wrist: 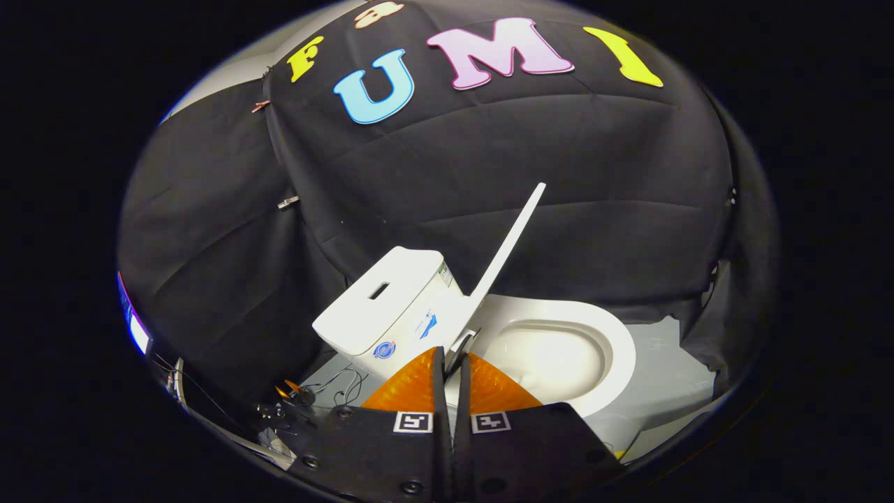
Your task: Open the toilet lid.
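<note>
The white ceramic toilet (614,349) sat with its thin white plastic lid (508,241) raised and tilted toward the white cistern (380,300), while the orange-fingered gripper (450,360), pressed together just below the hinge, risked knocking the lid back down.

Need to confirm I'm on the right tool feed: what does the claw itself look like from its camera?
The claw has two translucent orange ribbed fingers, mounted on black bodies fastened with dark screws. Each body carries a small square black-and-white marker near the finger base.
</note>
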A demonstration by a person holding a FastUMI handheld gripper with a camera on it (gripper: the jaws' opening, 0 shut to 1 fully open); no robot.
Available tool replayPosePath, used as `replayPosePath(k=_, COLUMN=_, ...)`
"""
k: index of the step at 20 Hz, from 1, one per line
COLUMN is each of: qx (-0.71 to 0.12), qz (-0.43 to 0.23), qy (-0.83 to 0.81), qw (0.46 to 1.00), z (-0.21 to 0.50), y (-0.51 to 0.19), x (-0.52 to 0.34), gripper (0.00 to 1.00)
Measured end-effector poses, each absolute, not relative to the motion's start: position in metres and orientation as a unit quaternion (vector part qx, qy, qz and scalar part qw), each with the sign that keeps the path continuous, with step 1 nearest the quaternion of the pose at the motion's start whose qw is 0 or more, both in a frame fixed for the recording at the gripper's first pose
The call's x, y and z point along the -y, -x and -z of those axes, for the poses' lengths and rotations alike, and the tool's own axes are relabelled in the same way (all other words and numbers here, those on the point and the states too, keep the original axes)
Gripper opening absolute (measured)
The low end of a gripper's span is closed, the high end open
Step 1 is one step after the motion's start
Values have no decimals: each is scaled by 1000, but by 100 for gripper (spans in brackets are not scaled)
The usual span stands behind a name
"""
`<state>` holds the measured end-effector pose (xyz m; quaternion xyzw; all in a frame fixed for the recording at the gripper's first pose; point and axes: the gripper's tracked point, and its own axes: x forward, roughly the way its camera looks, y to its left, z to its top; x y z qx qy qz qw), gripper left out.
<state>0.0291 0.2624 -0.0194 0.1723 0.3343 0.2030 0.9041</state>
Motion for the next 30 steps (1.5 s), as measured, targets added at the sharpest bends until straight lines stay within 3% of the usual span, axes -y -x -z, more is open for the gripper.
replayPosePath(k=12, qx=-320, qz=-225, qy=-155, qw=907, z=-21, y=-46, x=-338, gripper=7)
replayPosePath(k=18, qx=-301, qz=-291, qy=-170, qw=892, z=-35, y=-43, x=-388, gripper=22)
replayPosePath(k=22, qx=-303, qz=-316, qy=-173, qw=882, z=-38, y=-40, x=-413, gripper=98)
replayPosePath(k=30, qx=-297, qz=-344, qy=-161, qw=876, z=-40, y=-48, x=-478, gripper=97)
